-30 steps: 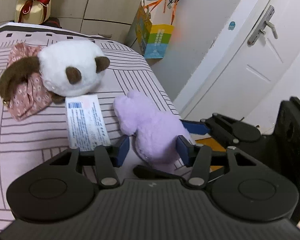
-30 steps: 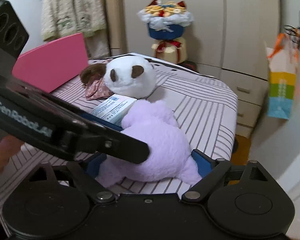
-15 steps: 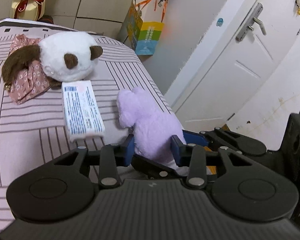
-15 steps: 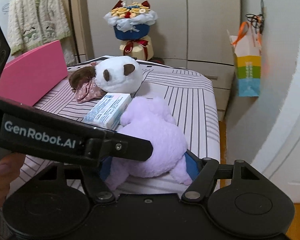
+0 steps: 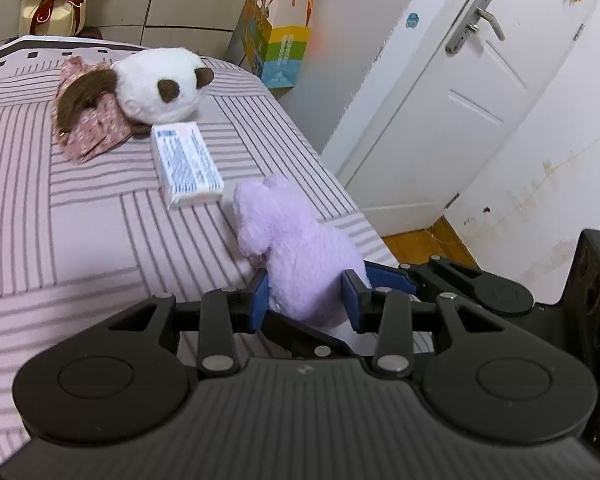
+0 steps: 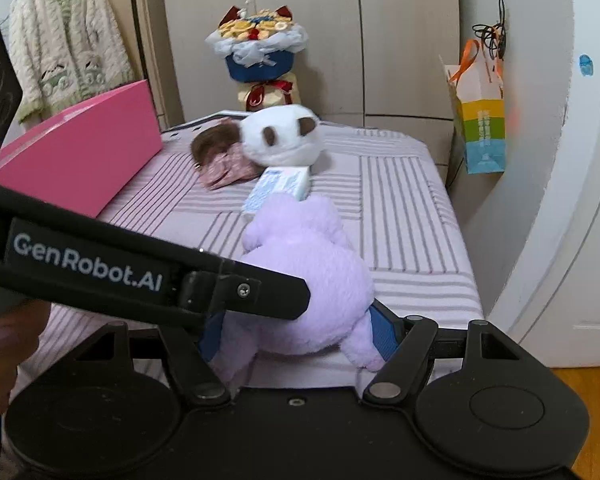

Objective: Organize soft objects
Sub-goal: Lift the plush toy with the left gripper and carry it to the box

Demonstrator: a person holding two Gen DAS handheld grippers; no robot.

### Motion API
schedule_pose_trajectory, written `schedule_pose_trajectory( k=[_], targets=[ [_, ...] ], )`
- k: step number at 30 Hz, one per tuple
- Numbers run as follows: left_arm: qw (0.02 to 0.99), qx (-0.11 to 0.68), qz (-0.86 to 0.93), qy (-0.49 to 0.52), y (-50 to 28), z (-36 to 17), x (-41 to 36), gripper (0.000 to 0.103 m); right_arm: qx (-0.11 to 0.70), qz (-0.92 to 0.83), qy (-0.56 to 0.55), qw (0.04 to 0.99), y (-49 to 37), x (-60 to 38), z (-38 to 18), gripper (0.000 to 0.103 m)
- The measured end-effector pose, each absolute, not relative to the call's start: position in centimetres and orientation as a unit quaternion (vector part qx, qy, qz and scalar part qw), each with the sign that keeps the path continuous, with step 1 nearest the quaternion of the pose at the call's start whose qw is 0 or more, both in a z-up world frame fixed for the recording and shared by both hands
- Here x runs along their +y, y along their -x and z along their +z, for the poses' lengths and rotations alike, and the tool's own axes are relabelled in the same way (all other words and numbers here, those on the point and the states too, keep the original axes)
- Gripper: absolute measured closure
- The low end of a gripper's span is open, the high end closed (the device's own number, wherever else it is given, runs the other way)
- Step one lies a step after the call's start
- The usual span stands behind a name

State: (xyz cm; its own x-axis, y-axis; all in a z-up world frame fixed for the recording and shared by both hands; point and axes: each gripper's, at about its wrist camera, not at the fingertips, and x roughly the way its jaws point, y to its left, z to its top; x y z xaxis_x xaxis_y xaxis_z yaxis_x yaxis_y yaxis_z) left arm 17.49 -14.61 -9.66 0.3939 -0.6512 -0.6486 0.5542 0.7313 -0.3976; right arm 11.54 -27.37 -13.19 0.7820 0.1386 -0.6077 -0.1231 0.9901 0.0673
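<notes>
Purple plush toy [image 5: 300, 264] in both grippers

a colourful paper bag [image 6: 480, 120] was hung on the wall at two o'clock. a wrapped bouquet [image 6: 256, 52] was seen at twelve before the wardrobe [image 6: 380, 20], a knitted cardigan [image 6: 64, 52] at ten, a white door [image 5: 460, 100] at one.

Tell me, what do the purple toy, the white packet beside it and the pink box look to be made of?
The purple toy looks like fuzzy plush fabric: nubbly pile, squashed where both grippers pinch it. The white packet seems wrapped in thin glossy plastic film, printed in blue, with soft rounded edges; possibly tissues. The pink box has flat, smooth, matte walls with crisp edges, probably card or plastic; I cannot tell which.
</notes>
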Motion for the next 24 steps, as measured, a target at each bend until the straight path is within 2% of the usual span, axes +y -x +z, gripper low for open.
schedule_pose_trajectory(
  k=[10, 24],
  targets=[
    [0.836, 0.394, -0.376, 0.064, -13.3, -6.3, -10.5, 0.065, 0.342, 0.100, 0.017, 0.934, -7.8, -24.0, -9.2, 0.026],
    [0.883, 0.313, -0.344, 0.058, -10.1, 0.3, -3.0, 0.063, 0.270, 0.186, 0.049, 0.943, -6.6, -18.0, -2.4, 0.026]
  ],
)
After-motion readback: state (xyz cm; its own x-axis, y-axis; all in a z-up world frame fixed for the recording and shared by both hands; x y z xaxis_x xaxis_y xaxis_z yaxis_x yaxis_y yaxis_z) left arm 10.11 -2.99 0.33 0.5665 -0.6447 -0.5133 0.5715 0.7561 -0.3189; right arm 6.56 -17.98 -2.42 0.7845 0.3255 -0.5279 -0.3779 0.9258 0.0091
